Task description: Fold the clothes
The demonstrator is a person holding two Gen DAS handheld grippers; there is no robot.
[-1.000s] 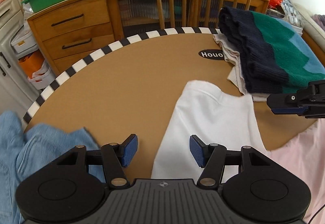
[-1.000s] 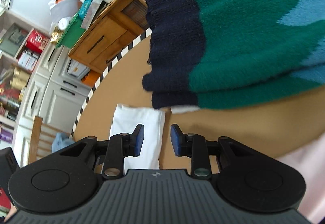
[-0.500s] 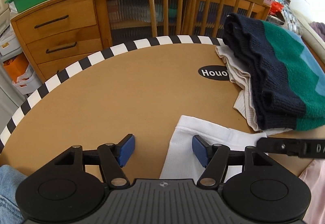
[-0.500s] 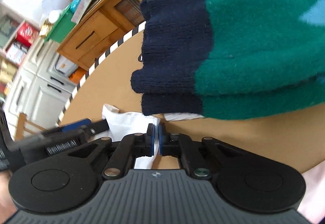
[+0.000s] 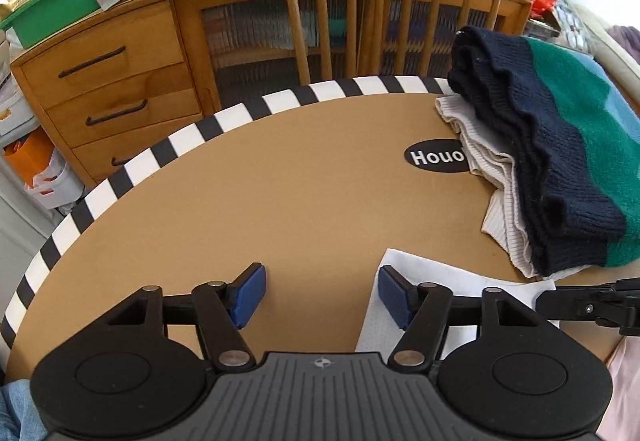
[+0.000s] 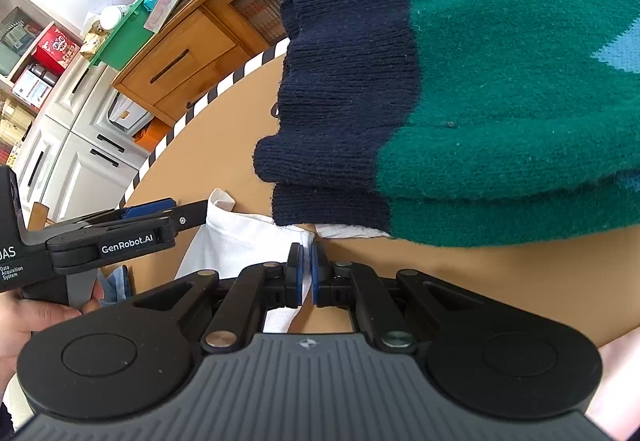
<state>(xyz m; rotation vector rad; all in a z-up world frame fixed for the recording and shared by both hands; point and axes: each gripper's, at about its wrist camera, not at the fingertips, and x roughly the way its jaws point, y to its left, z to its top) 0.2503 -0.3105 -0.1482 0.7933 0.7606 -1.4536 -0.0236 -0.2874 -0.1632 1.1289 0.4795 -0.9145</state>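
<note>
A white garment [image 5: 460,281] lies on the brown round table [image 5: 280,181] near its front edge; it also shows in the right wrist view [image 6: 244,241]. My left gripper [image 5: 320,293] is open, with its right finger over the garment's left corner and its left finger over bare table. My right gripper [image 6: 306,273] is shut on the white garment's right edge, just in front of the folded sweater; it enters the left wrist view as a black arm [image 5: 592,305]. The left gripper's fingers [image 6: 152,213] show at the garment's far corner.
A folded navy, green and blue sweater [image 5: 560,161] rests on a cream ribbed garment [image 5: 488,177] at the table's right. A wooden chair [image 5: 392,1] and a drawer cabinet [image 5: 120,81] stand behind the table. Blue denim [image 5: 16,409] lies at the lower left.
The right gripper has closed on the white garment's edge. The left gripper has moved forward to the garment's left corner, still open. The garment now sits closer to the front.
</note>
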